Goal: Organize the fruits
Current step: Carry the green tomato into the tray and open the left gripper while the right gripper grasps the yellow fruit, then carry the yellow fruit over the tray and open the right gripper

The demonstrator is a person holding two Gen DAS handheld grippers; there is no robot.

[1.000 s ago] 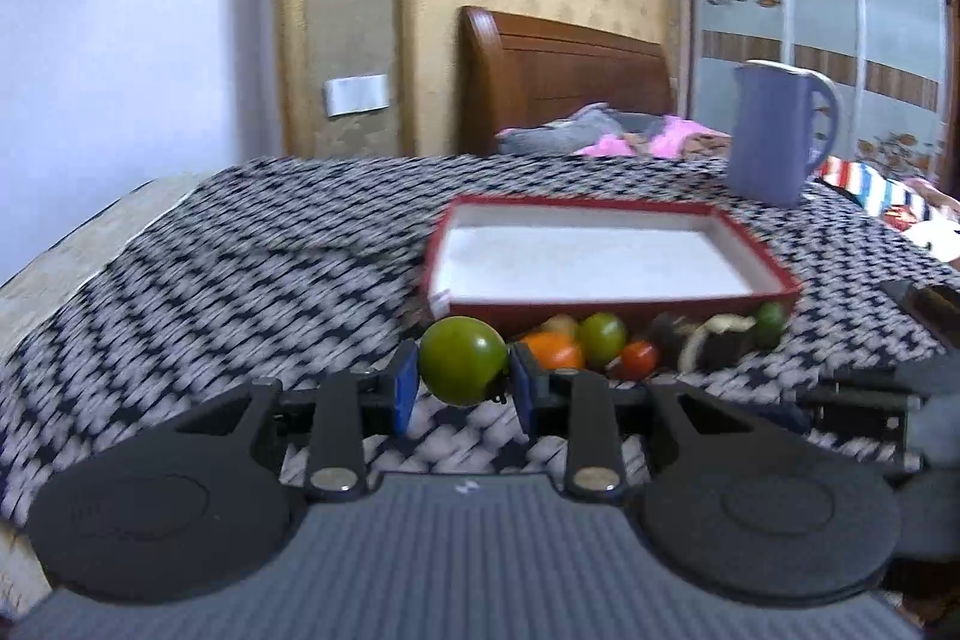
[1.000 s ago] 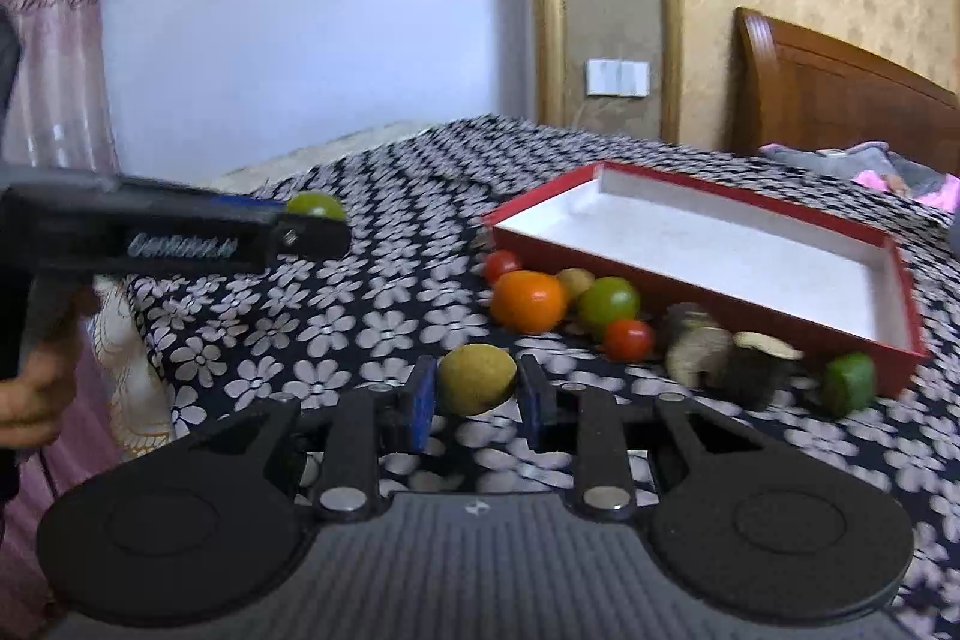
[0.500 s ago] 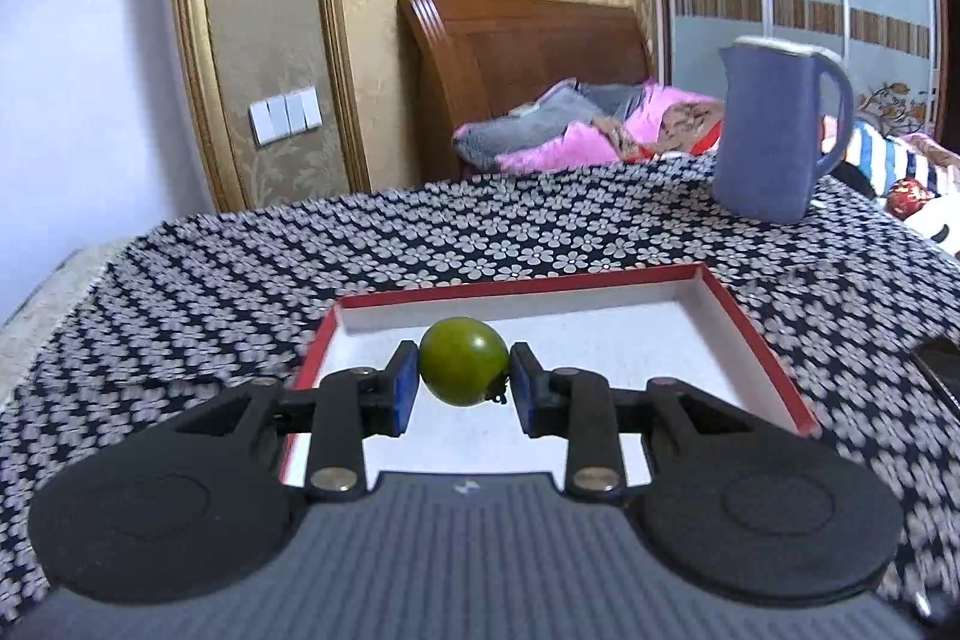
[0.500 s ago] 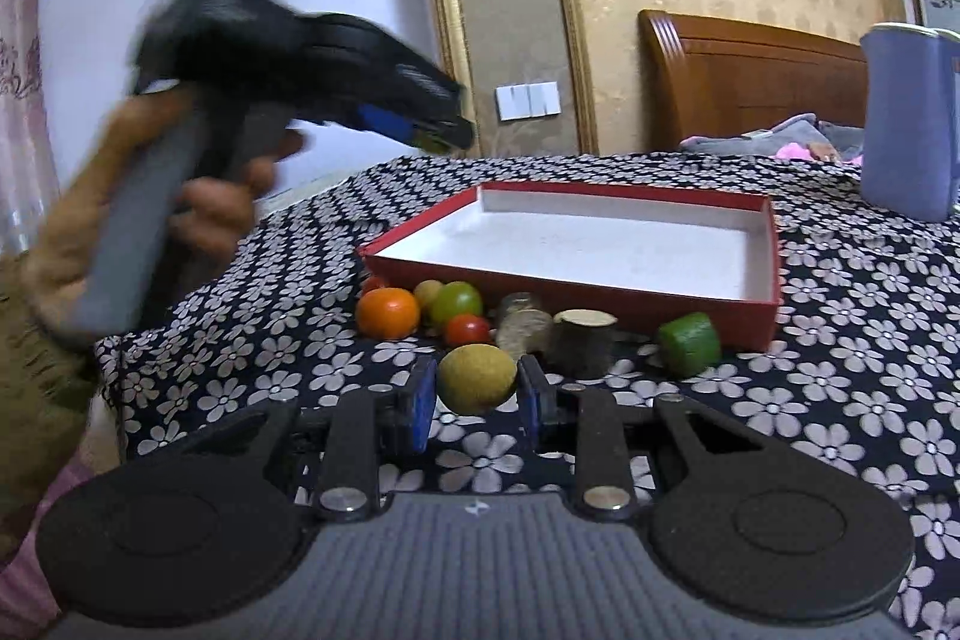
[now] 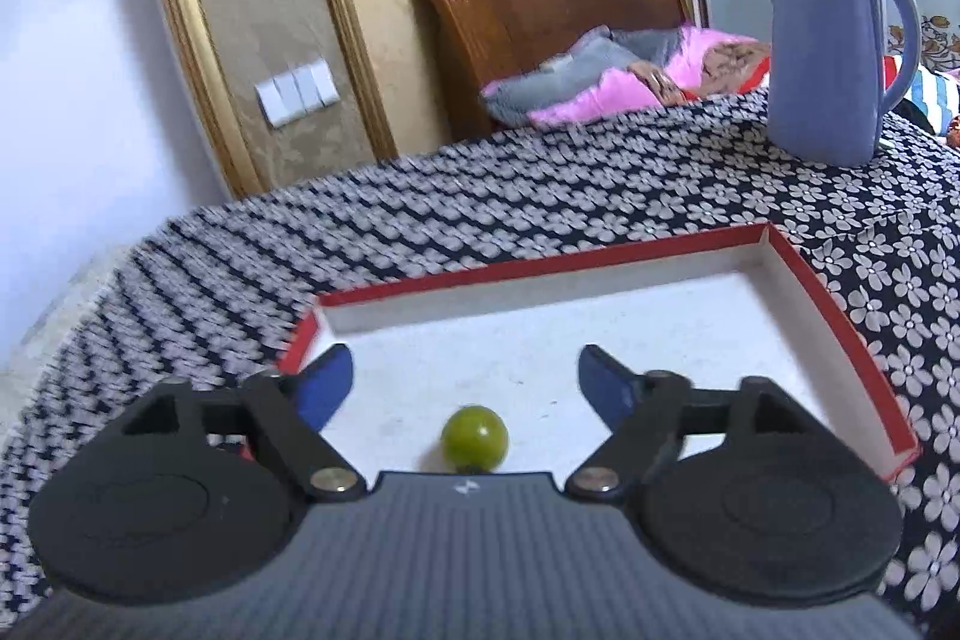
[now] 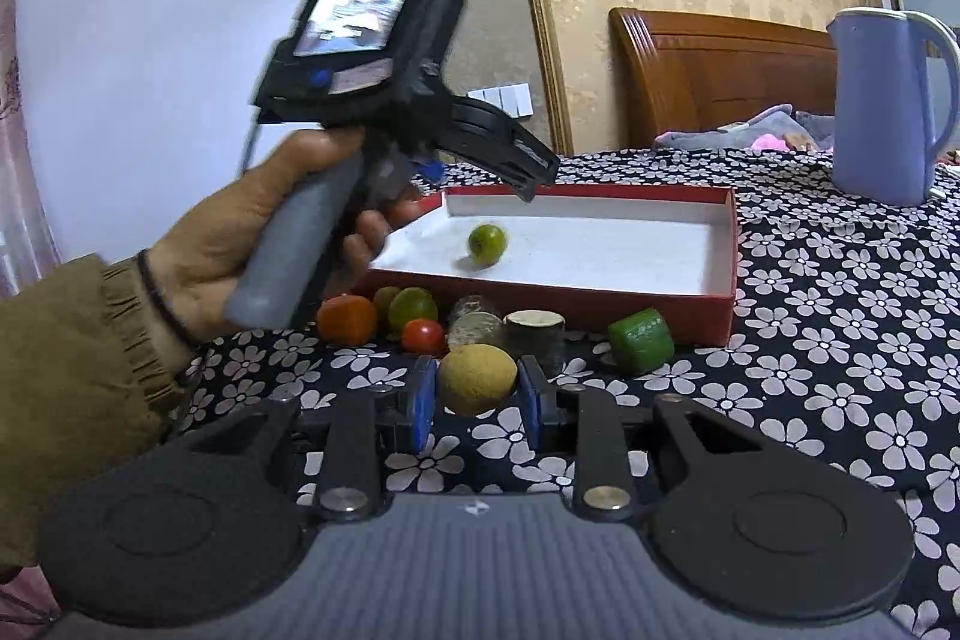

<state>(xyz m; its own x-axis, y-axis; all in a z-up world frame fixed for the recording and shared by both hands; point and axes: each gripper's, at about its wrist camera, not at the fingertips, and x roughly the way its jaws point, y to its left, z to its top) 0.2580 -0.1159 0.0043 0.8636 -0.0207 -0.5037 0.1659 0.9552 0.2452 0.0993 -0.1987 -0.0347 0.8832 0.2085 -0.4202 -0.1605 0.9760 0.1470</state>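
Note:
A red tray (image 5: 840,316) with a white floor lies on the flowered cloth; it also shows in the right wrist view (image 6: 729,250). My left gripper (image 5: 465,376) is open above the tray's near left part. A small green fruit (image 5: 475,439) lies loose on the tray floor below it, also seen in the right wrist view (image 6: 487,243). My right gripper (image 6: 475,403) is shut on a yellow-brown round fruit (image 6: 477,379), held in front of the tray. The left gripper (image 6: 528,172) hangs over the tray's left end.
Several fruits lie along the tray's front wall: an orange one (image 6: 347,319), a green-yellow one (image 6: 413,309), a red tomato (image 6: 423,336), two grey-brown stubs (image 6: 534,328) and a green piece (image 6: 639,347). A blue jug (image 5: 831,58) stands behind the tray.
My left gripper has opened and let go of the green fruit, which now lies on the tray floor. My right gripper has kept its fruit and barely moved.

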